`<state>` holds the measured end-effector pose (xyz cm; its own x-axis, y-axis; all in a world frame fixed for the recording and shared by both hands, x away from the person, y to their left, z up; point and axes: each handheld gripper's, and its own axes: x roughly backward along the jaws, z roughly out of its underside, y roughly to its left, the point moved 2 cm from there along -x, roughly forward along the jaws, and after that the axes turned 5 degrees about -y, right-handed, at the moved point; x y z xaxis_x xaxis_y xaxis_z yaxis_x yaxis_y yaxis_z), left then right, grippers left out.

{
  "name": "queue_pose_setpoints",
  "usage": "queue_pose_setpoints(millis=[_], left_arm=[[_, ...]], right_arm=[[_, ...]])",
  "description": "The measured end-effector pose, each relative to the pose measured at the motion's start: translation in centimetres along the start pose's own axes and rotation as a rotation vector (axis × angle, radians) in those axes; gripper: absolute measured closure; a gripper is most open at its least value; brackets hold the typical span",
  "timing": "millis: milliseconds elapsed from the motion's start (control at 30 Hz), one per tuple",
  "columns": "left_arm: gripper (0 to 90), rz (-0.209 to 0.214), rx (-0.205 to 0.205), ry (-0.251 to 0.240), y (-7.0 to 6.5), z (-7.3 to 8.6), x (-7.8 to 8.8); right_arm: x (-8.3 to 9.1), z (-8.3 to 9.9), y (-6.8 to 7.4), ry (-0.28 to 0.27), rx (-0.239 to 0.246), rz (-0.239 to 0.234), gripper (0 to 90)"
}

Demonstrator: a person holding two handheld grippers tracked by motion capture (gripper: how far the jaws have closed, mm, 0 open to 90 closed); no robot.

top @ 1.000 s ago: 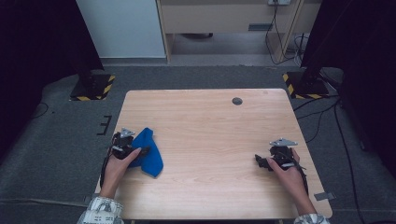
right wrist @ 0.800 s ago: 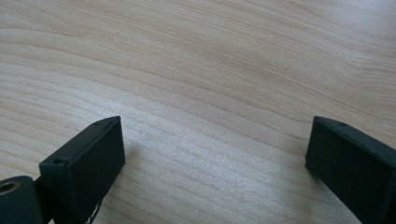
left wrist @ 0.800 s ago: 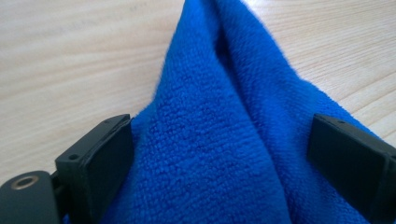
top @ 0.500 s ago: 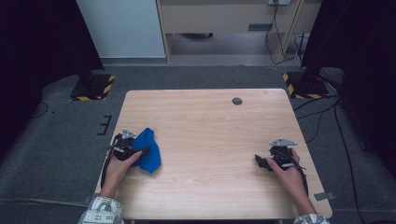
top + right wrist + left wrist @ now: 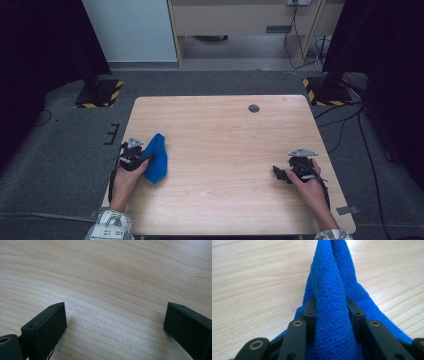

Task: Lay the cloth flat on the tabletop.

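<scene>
A blue microfibre cloth [image 5: 156, 159] lies bunched near the left edge of the wooden table [image 5: 225, 130]. My left gripper [image 5: 141, 159] points right into it. In the left gripper view a raised fold of the cloth [image 5: 334, 277] stands between the jaws, and the left gripper [image 5: 331, 308] has just been closing, its pads now squeezing the fold from both sides. My right gripper [image 5: 280, 172] rests near the table's right front, far from the cloth. In its own view the right gripper [image 5: 115, 315] is open wide over bare wood.
A small dark round hole [image 5: 254, 108] sits in the tabletop near the far edge. Black stands with yellow-striped bases [image 5: 100, 94] [image 5: 325, 92] flank the table on the grey floor, and cables trail at the right.
The left gripper's jaws have closed onto the cloth, gathering it into a narrower, taller fold. The right gripper has not moved.
</scene>
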<state>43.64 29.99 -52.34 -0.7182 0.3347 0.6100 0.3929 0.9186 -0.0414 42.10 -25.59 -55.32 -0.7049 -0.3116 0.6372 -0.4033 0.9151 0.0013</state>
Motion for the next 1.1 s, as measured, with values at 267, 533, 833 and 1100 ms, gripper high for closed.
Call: queue_pose_setpoints(millis=[267, 533, 833, 1100], left_arm=[[67.6, 0.014, 0.02, -0.067, -0.2, -0.9, 1.0], [67.7, 0.043, 0.006, -0.114, -1.6, -2.1, 1.7], [68.0, 0.072, -0.004, -0.153, -3.8, -3.2, 2.0], [68.0, 0.112, -0.05, -0.168, -6.5, -4.4, 1.9]], right_arm=[[0.0, 0.0, 0.0, 0.0, 0.0, 0.0, 4.6], [0.0, 0.0, 0.0, 0.0, 0.0, 0.0, 4.6], [0.0, 0.0, 0.0, 0.0, 0.0, 0.0, 4.6], [0.0, 0.0, 0.0, 0.0, 0.0, 0.0, 4.6]])
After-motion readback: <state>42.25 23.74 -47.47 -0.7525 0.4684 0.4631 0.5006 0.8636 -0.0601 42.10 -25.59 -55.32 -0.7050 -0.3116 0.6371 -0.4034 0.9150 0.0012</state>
